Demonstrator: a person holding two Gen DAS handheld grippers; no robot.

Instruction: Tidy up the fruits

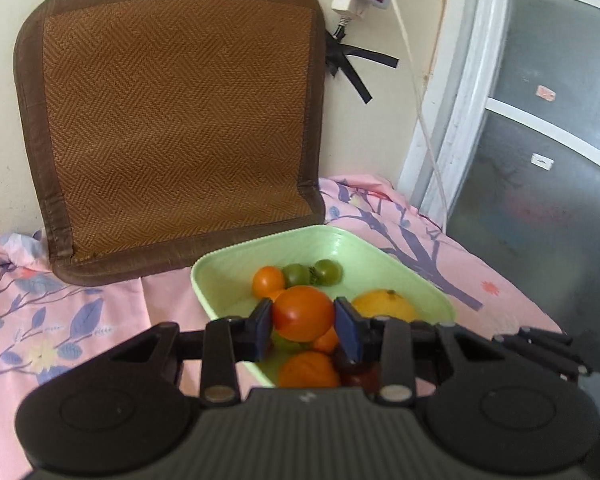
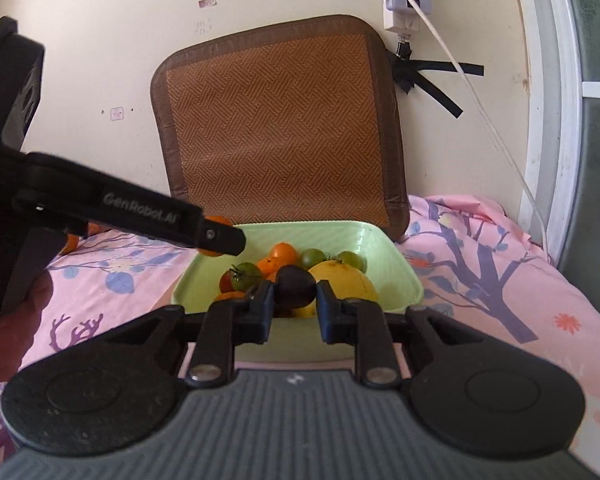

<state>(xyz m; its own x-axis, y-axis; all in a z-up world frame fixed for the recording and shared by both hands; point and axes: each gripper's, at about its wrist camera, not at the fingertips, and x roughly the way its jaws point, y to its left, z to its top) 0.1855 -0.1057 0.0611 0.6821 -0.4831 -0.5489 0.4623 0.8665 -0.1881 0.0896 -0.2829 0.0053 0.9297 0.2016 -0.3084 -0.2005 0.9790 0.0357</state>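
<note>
The orange tomato [image 1: 303,313] sat clamped between the blue pads of the left gripper [image 1: 303,320], held in the air above the near end of the green tray [image 1: 412,276]. The dark purple tomato [image 2: 295,285] was pinched in the same way by the right gripper [image 2: 294,300], also over the tray's near end, in front of the big yellow fruit [image 2: 346,280]. Both tongs were clenched on fruit, neither released.

In the tray lay the rest of the pile: a small orange fruit [image 1: 268,281] and two green tomatoes [image 1: 314,272] toward the far wall of the tray, the yellow fruit at its right side, and more orange and dark fruit at the near rim, partly hidden under the left gripper. In the right wrist view the left gripper reached in over the tray's left corner, with a hand [image 2: 20,320] on its handle; an orange fruit [image 2: 70,243] lay on the pink floral cloth [image 2: 500,280] well to the left of the tray. A woven mat [image 2: 276,128] leaned on the wall just behind the tray.

As a judgement, the step in hand was carrying each picked fruit out of the tray to its own place. To do it well, each grip ought to stay firm but not crushing, since ripe tomatoes bruise. The fruits should clear the tray rim before going sideways, and the two grippers should keep apart, as they stood close over the same end. Setting down low on the cloth would stop a round fruit from rolling.
</note>
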